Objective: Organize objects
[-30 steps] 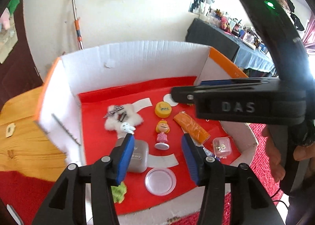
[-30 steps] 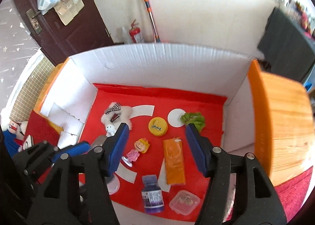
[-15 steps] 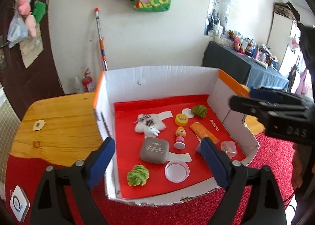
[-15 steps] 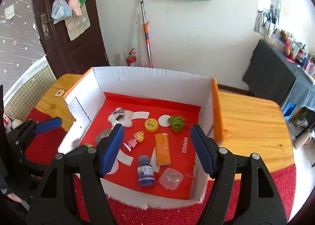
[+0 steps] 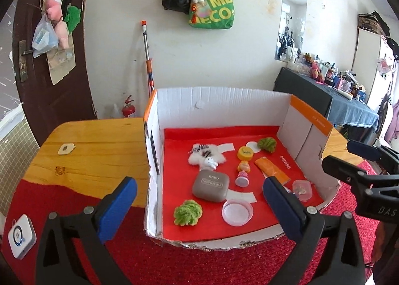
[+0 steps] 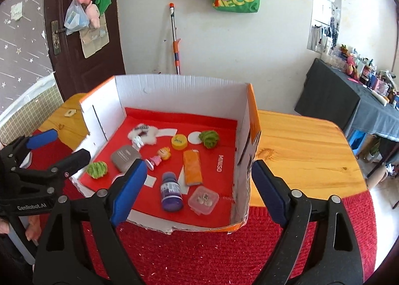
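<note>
Now both tongs, left (image 5: 199,196) and right (image 6: 197,178), have just been opening and gape wide, empty, near the box (image 6: 174,83); its toys lie inside on red lining.

Box (image 5: 219,100) open on top, three tall walls, low front lip, crowded floor.

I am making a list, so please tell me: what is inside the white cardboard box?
The box holds a grey case, two green pompoms, a purple bottle, an orange packet and a doll. The case's contents are hidden.
</note>
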